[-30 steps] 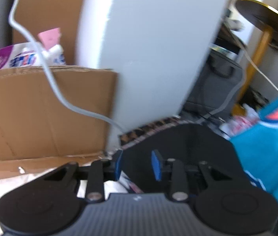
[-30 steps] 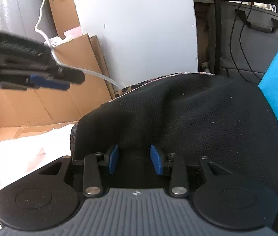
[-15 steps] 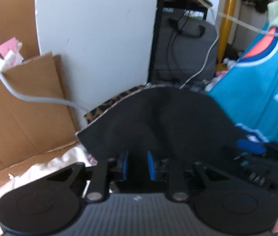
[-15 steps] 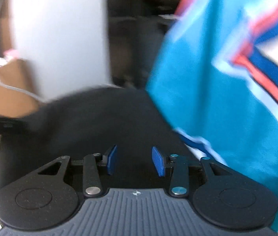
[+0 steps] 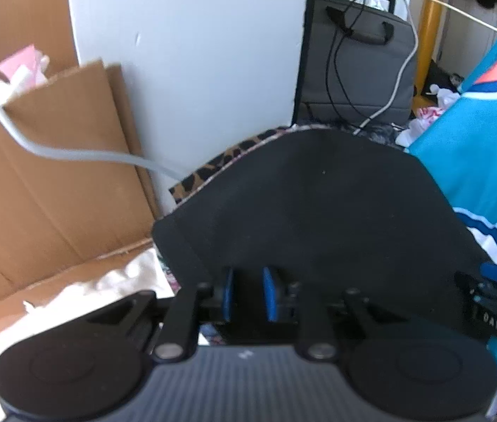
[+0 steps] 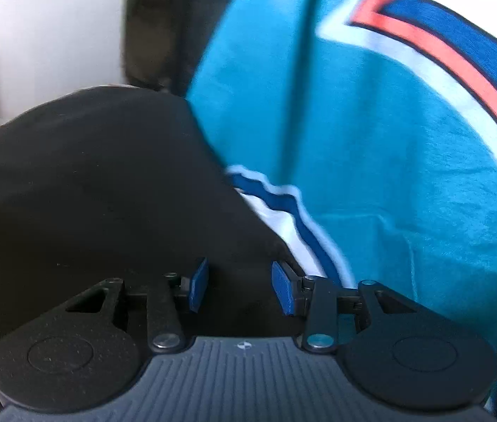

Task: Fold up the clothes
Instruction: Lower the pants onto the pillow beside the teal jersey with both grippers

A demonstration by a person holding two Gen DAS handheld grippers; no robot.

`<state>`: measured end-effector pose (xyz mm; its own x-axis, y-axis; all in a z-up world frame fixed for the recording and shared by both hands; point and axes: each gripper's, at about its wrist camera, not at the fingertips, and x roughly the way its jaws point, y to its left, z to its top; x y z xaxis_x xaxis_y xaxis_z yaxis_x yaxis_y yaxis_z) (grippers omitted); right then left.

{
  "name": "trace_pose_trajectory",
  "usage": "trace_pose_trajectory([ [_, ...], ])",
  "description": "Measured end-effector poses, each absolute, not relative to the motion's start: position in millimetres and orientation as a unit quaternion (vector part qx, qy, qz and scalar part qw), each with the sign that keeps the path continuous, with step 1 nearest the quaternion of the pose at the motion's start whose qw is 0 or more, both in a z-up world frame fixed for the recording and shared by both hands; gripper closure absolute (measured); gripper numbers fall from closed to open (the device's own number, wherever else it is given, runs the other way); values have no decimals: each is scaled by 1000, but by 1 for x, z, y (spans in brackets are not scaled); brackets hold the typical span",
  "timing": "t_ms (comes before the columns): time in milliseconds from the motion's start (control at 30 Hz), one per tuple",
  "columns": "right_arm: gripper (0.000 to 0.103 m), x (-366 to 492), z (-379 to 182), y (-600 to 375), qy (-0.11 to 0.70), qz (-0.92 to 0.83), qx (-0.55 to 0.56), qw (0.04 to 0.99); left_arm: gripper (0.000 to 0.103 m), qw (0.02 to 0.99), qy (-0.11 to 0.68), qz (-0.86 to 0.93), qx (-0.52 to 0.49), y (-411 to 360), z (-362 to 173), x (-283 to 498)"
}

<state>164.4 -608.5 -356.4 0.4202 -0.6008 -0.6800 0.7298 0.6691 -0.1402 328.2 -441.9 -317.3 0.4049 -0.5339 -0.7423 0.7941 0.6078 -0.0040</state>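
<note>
A black garment (image 5: 318, 211) lies spread in front of both grippers, over a leopard-print cloth (image 5: 220, 168). It also shows in the right wrist view (image 6: 90, 193). My left gripper (image 5: 248, 293) has its blue pads close together on the garment's near edge. My right gripper (image 6: 239, 288) is open with its pads over the garment's right corner; it shows at the right edge of the left wrist view (image 5: 494, 295). A teal jersey (image 6: 371, 140) with blue, white and orange trim lies to the right, also seen in the left wrist view (image 5: 477, 158).
A white panel (image 5: 192, 52) stands behind the garment. A cardboard box (image 5: 48, 176) with a grey cable (image 5: 83, 154) across it is at the left. A grey bag (image 5: 357, 70) with cords and a yellow post (image 5: 427, 17) are at the back. White cloth (image 5: 114, 281) lies at the lower left.
The left gripper's pads closed from wide apart onto the black garment's edge. The right gripper swung right toward the teal jersey and stayed open.
</note>
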Motion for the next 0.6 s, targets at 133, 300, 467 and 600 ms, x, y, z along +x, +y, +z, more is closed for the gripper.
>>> trace_pose_trajectory([
  [133, 56, 156, -343, -597, 352, -377, 94, 852, 84, 814, 352, -427, 177, -429, -301, 314],
  [300, 55, 149, -330, -571, 322, -309, 123, 886, 84, 807, 351, -443, 169, -415, -297, 293],
  [467, 47, 158, -332, -555, 315, -245, 150, 905, 84, 800, 346, -455, 182, -417, -309, 276],
  [600, 47, 178, -341, -549, 324, -223, 148, 907, 82, 793, 364, -448, 195, -424, -330, 278],
])
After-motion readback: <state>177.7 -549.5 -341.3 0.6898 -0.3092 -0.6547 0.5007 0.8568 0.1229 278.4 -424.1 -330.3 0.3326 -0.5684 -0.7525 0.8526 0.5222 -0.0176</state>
